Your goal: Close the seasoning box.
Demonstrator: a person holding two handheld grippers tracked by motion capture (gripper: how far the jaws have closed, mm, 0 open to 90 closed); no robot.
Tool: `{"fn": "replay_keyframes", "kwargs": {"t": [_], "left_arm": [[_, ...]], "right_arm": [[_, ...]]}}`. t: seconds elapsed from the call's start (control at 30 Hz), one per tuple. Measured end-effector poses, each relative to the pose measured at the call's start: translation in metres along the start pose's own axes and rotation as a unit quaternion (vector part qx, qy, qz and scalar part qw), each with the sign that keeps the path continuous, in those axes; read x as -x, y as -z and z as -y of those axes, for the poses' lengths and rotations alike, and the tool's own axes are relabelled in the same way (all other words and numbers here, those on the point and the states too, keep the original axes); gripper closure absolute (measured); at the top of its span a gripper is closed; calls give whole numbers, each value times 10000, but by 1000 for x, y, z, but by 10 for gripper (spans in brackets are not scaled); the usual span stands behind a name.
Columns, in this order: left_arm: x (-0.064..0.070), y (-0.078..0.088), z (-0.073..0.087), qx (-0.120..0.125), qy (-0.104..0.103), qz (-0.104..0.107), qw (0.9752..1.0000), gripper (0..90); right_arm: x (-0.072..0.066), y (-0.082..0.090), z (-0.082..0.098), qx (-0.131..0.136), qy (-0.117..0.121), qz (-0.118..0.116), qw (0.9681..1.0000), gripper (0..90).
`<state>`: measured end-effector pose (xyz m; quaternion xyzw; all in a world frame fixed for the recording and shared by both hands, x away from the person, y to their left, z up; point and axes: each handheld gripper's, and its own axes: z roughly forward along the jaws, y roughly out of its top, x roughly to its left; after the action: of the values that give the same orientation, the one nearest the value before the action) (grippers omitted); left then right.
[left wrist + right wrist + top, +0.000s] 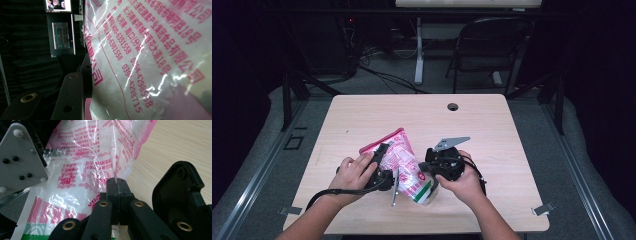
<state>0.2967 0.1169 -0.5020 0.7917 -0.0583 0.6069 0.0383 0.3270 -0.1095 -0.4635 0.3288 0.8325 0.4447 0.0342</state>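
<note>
Landmark: cable hole (453, 106) near the far edge of the wooden table (492, 130); places below are given against it.
Bag: clear plastic bag (404, 167) of white granules, pink and red print with a green band at its near end — it lies toward the person from the hole, slightly to the person's left of it, its pink sealed end pointing back toward the hole.
Left gripper (379, 160): held in the left hand (354, 172), on the bag's left side, farther from the hole than the bag's pink end. In the left gripper view one black jaw presses against the printed film (140, 50); the other jaw is behind the bag. Jaws part-way closed, clamped on the bag.
Right gripper (432, 167): held in the right hand (464, 182), nearly straight toward the person from the hole, on the bag's right side. In the right gripper view its two jaws meet tip to tip — a fold of the bag's film (100, 160) is pinched between them.
Grey plate: three-cornered plate (451, 143) on top of the right gripper, pointing toward the hole's side of the table.
Background: folding chair (489, 47) on the floor beyond the hole.
</note>
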Motion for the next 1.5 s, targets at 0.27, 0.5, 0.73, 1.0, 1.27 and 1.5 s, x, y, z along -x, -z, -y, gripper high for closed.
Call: {"fn": "replay_keyframes", "kwargs": {"t": [0.27, 0.5, 0.73, 1.0, 1.27, 1.5], "left_arm": [[0, -2, -1, 10, -134, -117, 9998, 610], [1, -3, -2, -34, -190, -99, 9998, 612], [3, -4, -4, -27, -276, -135, 9995, 617], [3, -5, -3, 57, -288, -230, 9993, 620], [-1, -2, -4, -33, -387, -191, 9991, 624], [-2, -1, -4, -53, -415, -171, 9990, 627]], "right_arm": [[2, -1, 0, 18, 2, 34, 10000, 900], [3, -2, 1, -37, 2, 49, 10000, 900], [4, -3, 2, -50, -19, 89, 9999, 900], [4, -4, 3, -49, -18, 83, 10000, 900], [4, -4, 3, -48, -17, 65, 10000, 900], [4, -5, 3, -47, -26, 56, 10000, 900]]}}
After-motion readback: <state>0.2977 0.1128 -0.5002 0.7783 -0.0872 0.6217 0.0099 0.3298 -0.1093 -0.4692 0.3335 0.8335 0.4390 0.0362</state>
